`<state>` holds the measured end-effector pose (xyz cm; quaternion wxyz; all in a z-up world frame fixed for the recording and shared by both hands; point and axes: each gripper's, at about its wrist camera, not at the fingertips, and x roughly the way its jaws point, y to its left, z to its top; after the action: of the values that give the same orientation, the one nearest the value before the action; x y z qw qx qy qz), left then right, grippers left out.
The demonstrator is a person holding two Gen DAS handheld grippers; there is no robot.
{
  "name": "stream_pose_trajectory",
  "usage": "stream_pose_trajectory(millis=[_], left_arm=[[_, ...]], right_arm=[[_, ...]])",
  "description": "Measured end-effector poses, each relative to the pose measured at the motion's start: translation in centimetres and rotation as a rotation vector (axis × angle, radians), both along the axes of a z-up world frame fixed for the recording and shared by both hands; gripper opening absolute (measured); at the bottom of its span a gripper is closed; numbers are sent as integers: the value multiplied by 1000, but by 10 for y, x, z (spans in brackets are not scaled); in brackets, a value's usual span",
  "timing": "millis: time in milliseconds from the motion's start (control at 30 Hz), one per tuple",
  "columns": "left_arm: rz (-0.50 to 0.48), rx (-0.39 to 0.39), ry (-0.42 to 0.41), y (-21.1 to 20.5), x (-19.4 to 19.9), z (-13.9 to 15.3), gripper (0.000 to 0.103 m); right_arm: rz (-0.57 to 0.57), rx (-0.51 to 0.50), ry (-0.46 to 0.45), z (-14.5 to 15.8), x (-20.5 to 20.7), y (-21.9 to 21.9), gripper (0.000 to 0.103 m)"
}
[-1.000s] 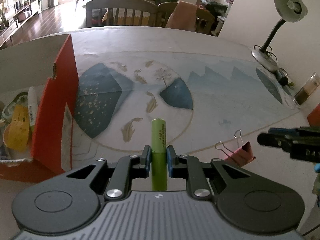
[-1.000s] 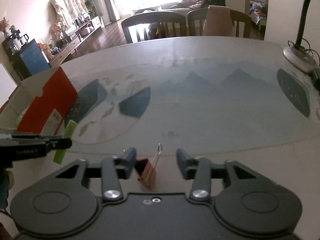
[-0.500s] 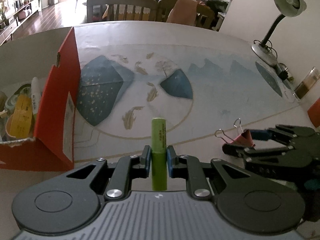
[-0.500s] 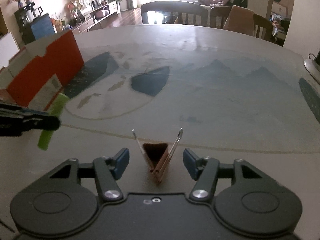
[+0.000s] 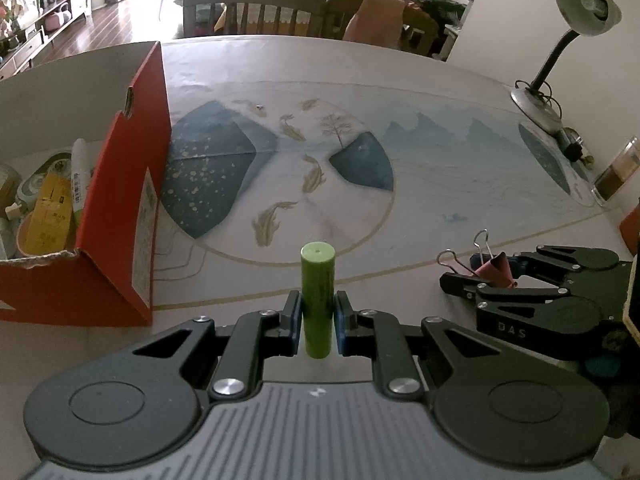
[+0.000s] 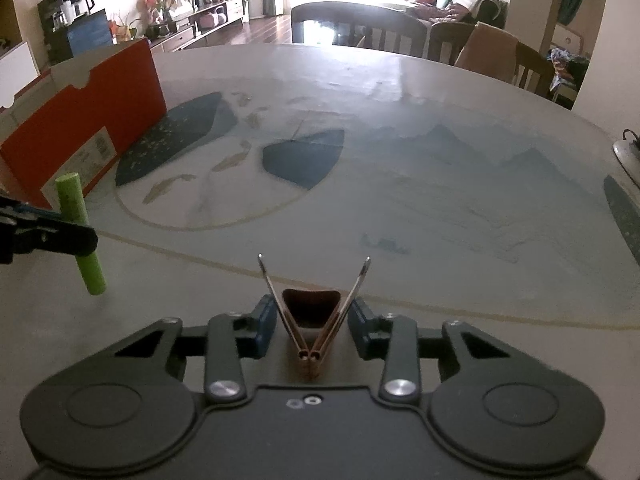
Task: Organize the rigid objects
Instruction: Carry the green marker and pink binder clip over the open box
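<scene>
A green cylindrical battery (image 5: 318, 276) stands upright between the blue pads of my left gripper (image 5: 317, 304), which is shut on its lower half, a little above the table. It also shows at the left of the right wrist view as the battery (image 6: 72, 196) in the left gripper (image 6: 60, 224). A pink binder clip (image 6: 311, 306) with two splayed wire handles sits on the table between the pads of my right gripper (image 6: 312, 314). Those jaws are closing, and the pads touch the wire handles. From the left wrist view the clip (image 5: 500, 270) sits in the right gripper (image 5: 464, 270).
An open orange cardboard box (image 5: 132, 184) stands at the left, holding a marker, a yellow packet and several other items. A desk lamp (image 5: 536, 104) stands at the table's far right. Wooden chairs (image 5: 256, 16) line the far edge. A printed mat (image 5: 360, 152) covers the table.
My right gripper came down over the binder clip and narrowed its jaws until the pads met the wire handles. The left gripper has kept its hold on the battery, nearly still.
</scene>
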<state>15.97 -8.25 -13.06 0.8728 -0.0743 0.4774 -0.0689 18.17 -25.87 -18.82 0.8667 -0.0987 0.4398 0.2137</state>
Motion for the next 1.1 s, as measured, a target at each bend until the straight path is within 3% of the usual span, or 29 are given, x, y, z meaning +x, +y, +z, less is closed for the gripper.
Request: stream_pose_trajectory(millis=[233, 567, 1100], left_arm=[[-2, -8, -10, 1, 0, 3, 16], [-11, -29, -56, 12, -4, 26, 16], [16, -19, -156, 72, -10, 80, 17]], right_arm=[[11, 20, 16, 20, -12, 0, 30], [47, 96, -47, 76, -27, 15, 25], [131, 172, -129, 144, -35, 84, 25]])
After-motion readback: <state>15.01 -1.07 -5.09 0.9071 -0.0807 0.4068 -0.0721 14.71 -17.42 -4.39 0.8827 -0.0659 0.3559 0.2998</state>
